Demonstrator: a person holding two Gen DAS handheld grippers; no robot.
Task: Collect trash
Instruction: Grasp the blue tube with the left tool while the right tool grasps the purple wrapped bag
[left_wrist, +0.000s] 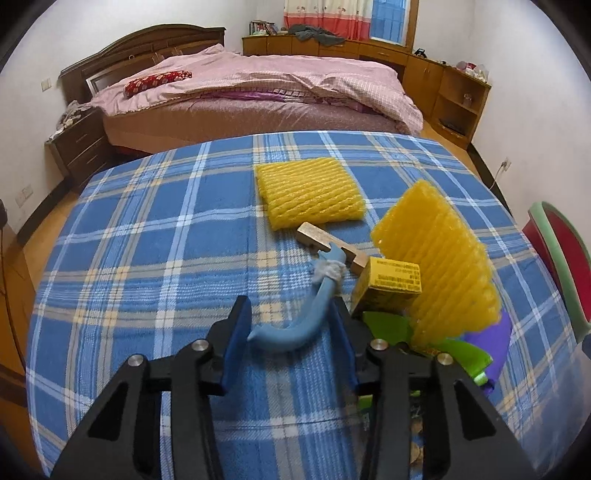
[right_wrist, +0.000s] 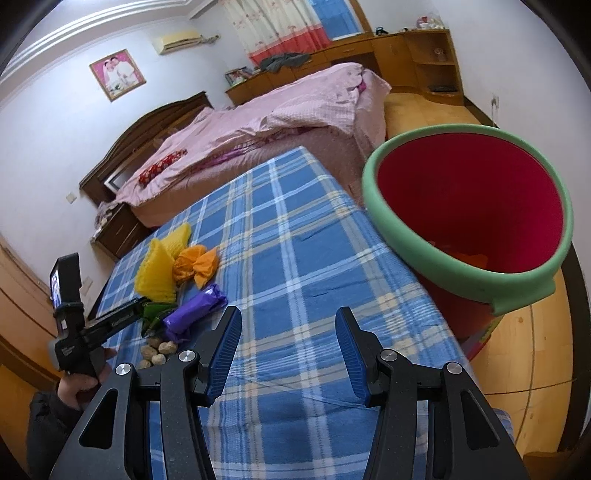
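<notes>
Straddling blue curved piece (left_wrist: 295, 325) on plaid bench (left_wrist: 155, 236), left gripper (left_wrist: 291, 325) fingers spread, nothing clamped; right gripper (right_wrist: 288, 339) fingers spread, empty, near red bin (right_wrist: 472, 206).

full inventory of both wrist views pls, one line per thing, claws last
foam nets: 2, yellow; one flat mid-table, one propped up at the right
blue strip: 1, light blue, curved, white wad at its far end; between the left claw's open fingers
wooden block: 1, tan; just beyond the strip
small box: 1, yellow; against the propped net
purple wrapper: 1; by the green packaging
orange wrapper: 1, crumpled; beside the nets
walnuts: several, tan; near table edge
bin: 1, red with green rim; beside the table
tablecloth: 1, blue plaid
left claw: open
right claw: open, holding nothing
</notes>
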